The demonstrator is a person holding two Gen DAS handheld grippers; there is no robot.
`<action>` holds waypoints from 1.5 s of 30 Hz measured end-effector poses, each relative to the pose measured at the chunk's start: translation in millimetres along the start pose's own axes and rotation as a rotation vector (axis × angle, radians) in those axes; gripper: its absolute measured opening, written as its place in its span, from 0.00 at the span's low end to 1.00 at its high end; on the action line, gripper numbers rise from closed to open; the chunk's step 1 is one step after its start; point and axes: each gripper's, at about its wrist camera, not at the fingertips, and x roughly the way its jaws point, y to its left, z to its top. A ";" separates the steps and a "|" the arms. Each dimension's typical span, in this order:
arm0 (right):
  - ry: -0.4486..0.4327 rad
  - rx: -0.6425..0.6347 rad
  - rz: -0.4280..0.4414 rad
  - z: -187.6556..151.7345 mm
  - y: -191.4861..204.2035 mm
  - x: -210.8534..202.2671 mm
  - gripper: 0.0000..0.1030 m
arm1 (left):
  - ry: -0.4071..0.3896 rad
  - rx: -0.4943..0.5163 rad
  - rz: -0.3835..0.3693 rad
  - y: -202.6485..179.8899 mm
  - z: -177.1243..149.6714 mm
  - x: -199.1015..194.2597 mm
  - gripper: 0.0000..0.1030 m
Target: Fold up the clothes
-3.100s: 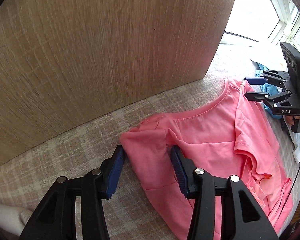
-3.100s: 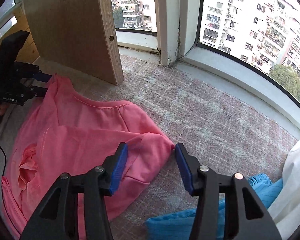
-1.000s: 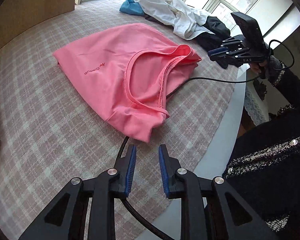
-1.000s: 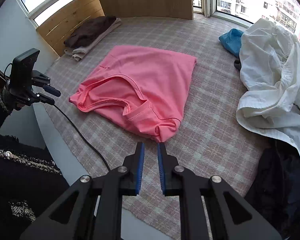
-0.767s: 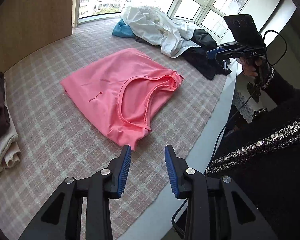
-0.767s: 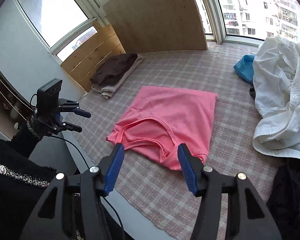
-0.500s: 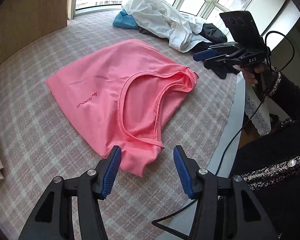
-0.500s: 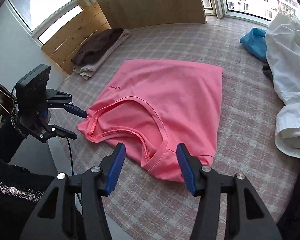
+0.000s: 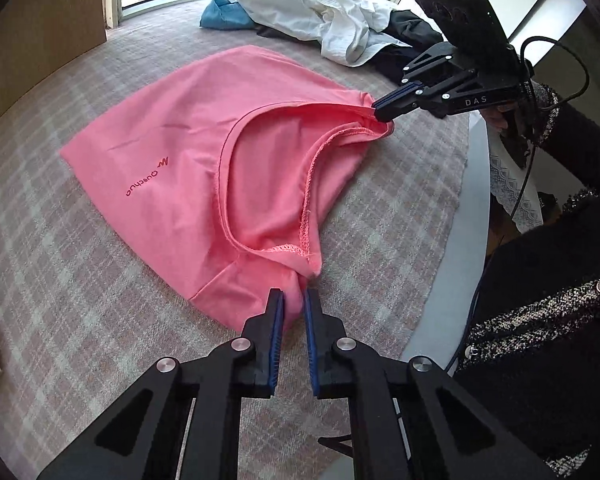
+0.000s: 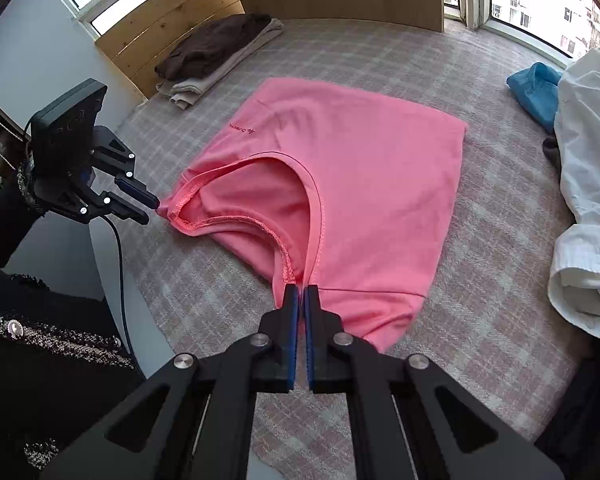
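A pink T-shirt [image 9: 188,128] lies partly folded on the checked mat, its neckline opening toward me; it also shows in the right wrist view [image 10: 372,160]. My left gripper [image 9: 293,300] is shut on the shirt's near shoulder corner. My right gripper [image 10: 301,294] is shut on the other shoulder corner by the neckline seam. Each gripper shows in the other's view: the right gripper [image 9: 384,114] pinching the far corner, the left gripper [image 10: 150,204] at the shirt's left tip.
A pile of white, blue and dark clothes [image 9: 312,8] lies at the far side by the windows, the white one [image 10: 584,184] to the right. Folded brown and beige garments [image 10: 216,52] sit by the wooden panel. The mat's edge [image 9: 456,216] and a cable [image 10: 120,264] run near me.
Both grippers were open just short of the shirt's shoulder corners half a second ago. They have moved in and shut on those corners, pulling the neckline edge taut.
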 end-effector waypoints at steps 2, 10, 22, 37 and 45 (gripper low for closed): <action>0.049 -0.045 -0.018 -1.5 8.5 3.6 0.10 | 0.002 -0.010 -0.033 -3.3 -3.6 -4.7 0.26; 0.049 -0.149 -0.077 4.9 31.8 15.4 0.39 | -0.006 0.062 0.067 -16.1 12.1 6.4 0.32; -0.072 -0.145 0.102 31.7 88.8 35.6 0.26 | 0.019 0.092 0.041 -19.6 1.8 -10.4 0.19; 0.023 -0.118 0.085 50.7 138.1 102.8 0.26 | -0.005 0.114 0.083 -9.9 -14.7 7.5 0.07; 0.069 -0.071 -0.002 40.4 118.5 98.9 0.10 | 0.005 0.127 0.049 0.7 -14.4 5.6 0.00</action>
